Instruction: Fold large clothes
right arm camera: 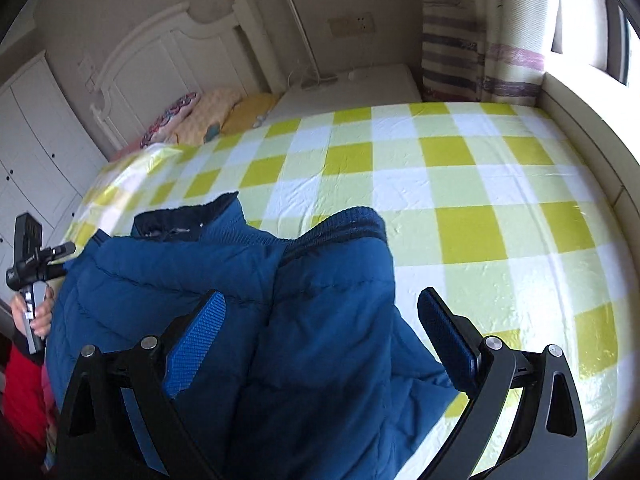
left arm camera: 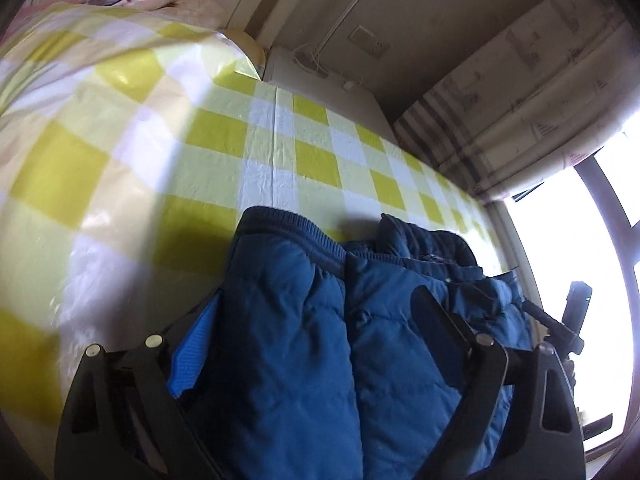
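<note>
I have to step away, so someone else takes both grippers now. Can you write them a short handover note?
Left gripper: open, jaws astride the blue padded jacket, not gripping.
Right gripper: open, nothing held, over the jacket's right edge.
Jacket lies bunched on the yellow checked bed sheet, ribbed hem toward the headboard.
Done: jacket laid down, roughly doubled over.
Left: smooth it and finish the folds.

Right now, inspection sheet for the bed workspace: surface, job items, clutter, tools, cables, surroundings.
Surface: yellow-and-white checked sheet, wrinkled.
Job's things: blue padded jacket lying on the sheet, ribbed cuffs toward the headboard.
Clutter: pillows at the headboard end.
Grippers: left tool open, straddling the jacket; right tool open over the jacket's edge.
Cables: thin cord on the bedside cabinet.
Surroundings: white headboard, striped curtain, bright window.
</note>
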`<move>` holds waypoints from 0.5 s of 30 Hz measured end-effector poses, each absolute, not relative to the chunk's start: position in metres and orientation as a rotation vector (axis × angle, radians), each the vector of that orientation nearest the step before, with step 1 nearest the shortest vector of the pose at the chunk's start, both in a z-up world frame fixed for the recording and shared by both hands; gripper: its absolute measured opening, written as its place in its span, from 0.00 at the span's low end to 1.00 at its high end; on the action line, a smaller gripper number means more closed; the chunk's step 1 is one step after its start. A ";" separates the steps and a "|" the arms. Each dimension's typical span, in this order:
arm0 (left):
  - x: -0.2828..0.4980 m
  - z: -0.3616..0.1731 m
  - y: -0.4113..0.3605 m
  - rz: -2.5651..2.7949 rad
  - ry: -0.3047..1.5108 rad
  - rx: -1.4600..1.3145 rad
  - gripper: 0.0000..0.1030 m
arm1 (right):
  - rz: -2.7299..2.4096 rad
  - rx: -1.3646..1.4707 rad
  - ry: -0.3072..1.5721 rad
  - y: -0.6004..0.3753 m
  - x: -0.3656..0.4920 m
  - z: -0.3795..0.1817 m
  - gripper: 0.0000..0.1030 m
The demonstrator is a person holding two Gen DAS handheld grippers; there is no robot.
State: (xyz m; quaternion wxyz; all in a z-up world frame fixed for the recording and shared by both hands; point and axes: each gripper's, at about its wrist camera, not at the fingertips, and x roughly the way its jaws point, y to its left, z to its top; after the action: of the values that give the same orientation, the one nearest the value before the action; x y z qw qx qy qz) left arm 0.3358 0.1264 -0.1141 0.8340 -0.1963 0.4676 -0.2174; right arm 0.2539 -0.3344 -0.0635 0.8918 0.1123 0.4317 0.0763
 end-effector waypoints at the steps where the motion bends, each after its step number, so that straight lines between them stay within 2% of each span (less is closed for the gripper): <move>1: 0.342 -0.116 0.123 -0.463 1.004 -0.404 0.88 | 0.165 0.235 0.906 -0.334 0.256 -0.067 0.78; 2: 0.345 -0.118 0.121 -0.461 1.005 -0.400 0.84 | 0.157 0.231 0.913 -0.333 0.258 -0.069 0.68; 3: 0.348 -0.120 0.120 -0.455 1.000 -0.399 0.76 | 0.132 0.214 0.911 -0.333 0.258 -0.072 0.63; 4: 0.350 -0.120 0.120 -0.428 0.995 -0.382 0.37 | 0.124 0.204 0.901 -0.332 0.258 -0.072 0.51; 5: 0.347 -0.121 0.120 -0.401 0.990 -0.354 0.15 | 0.120 0.192 0.876 -0.330 0.253 -0.071 0.42; 8: 0.317 -0.102 0.130 -0.385 0.826 -0.349 0.11 | 0.086 0.131 0.784 -0.317 0.231 -0.053 0.26; 10: 0.294 -0.084 0.136 -0.387 0.747 -0.357 0.11 | 0.085 0.081 0.718 -0.306 0.215 -0.033 0.21; 15: 0.278 -0.035 0.146 -0.384 0.642 -0.354 0.11 | 0.096 0.069 0.639 -0.297 0.221 0.012 0.19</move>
State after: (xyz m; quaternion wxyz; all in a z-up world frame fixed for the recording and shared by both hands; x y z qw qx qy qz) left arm 0.2783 0.1456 -0.0346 0.9157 -0.1718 0.3117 -0.1866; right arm 0.2212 -0.2972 0.0121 0.9476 0.0341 0.3140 0.0473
